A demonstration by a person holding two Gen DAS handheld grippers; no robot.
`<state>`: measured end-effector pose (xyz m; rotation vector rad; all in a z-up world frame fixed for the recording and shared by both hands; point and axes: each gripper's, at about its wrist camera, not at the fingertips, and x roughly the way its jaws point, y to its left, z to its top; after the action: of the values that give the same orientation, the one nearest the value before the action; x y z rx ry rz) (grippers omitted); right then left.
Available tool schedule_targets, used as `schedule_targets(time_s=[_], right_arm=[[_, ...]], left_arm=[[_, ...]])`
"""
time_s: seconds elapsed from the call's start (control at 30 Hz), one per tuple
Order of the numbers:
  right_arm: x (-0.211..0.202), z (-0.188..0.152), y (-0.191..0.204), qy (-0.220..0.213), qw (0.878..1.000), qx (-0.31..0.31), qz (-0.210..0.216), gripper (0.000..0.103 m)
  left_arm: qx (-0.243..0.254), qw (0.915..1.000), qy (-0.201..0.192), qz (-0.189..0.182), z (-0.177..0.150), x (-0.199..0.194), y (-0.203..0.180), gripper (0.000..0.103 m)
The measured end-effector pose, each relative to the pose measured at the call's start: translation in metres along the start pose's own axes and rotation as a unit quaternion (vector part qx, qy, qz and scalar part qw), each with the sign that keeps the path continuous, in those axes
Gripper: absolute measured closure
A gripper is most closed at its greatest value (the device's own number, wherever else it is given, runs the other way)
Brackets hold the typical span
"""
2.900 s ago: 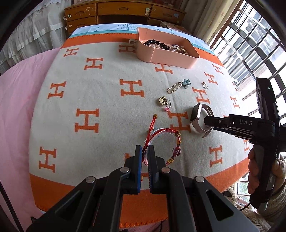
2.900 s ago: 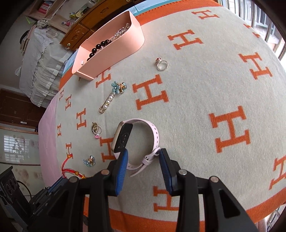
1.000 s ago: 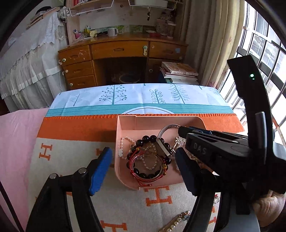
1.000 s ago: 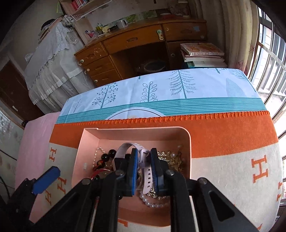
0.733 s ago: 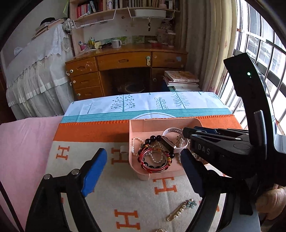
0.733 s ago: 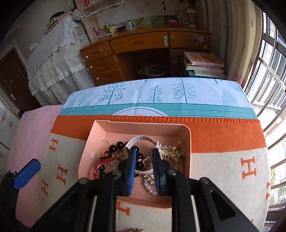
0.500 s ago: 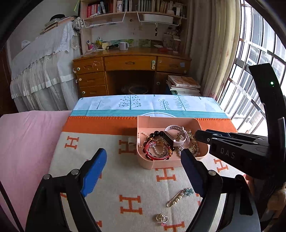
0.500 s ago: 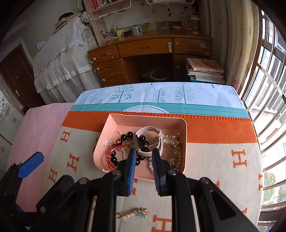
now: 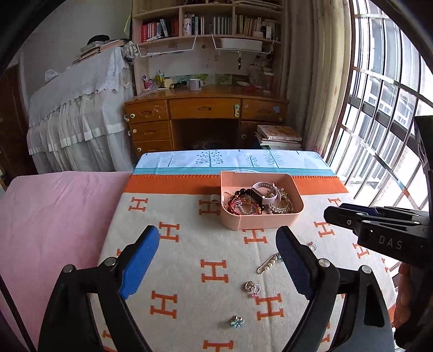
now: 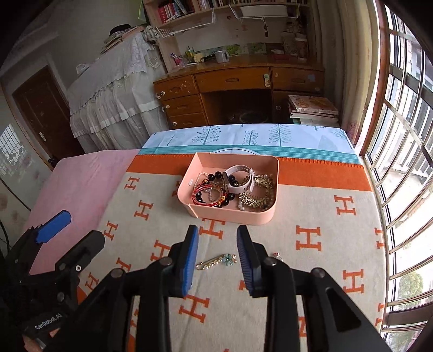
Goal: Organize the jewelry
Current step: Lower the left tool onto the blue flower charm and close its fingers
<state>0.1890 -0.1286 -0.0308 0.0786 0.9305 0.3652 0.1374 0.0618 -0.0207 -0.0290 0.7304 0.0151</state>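
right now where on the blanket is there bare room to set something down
Free: the left half of the blanket, between the pink sheet and the box. Crowded: right of centre, where the pin, ring, charm and flower lie.

Wooden desk (image 9: 205,113), bookshelf (image 9: 208,24), curtain (image 9: 311,81)

left gripper (image 9: 215,258): jaws wide apart, just been opening, nothing between them, tilted downward | right gripper (image 10: 217,258): jaws partly apart, just been opening, nothing gripped, tilted downward
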Motion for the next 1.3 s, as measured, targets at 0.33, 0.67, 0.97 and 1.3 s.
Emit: schedule_targets(time_s=[0.33, 0.67, 0.97, 1.3], right_arm=[[-0.044, -0.036, 0.017, -0.014, 0.999, -0.040, 0.006, 0.073], [-0.032, -0.082, 0.019, 0.006, 0.997, -0.069, 0.030, 0.073], [0.002, -0.122, -0.002, 0.020, 0.998, -0.044, 0.045, 0.073], [0.021, -0.160, 0.000, 0.004, 0.996, -0.063, 0.056, 0.072]], left_arm=[[0.008, 1.0000, -0.005, -0.002, -0.014, -0.035, 0.007, 0.014], [0.013, 0.9979, 0.058, -0.025, -0.059, -0.012, 0.004, 0.014], [0.014, 0.9938, 0.097, -0.052, -0.112, 0.027, 0.000, 0.014], [0.068, 0.9929, 0.077, -0.059, -0.151, 0.055, -0.014, 0.036]])
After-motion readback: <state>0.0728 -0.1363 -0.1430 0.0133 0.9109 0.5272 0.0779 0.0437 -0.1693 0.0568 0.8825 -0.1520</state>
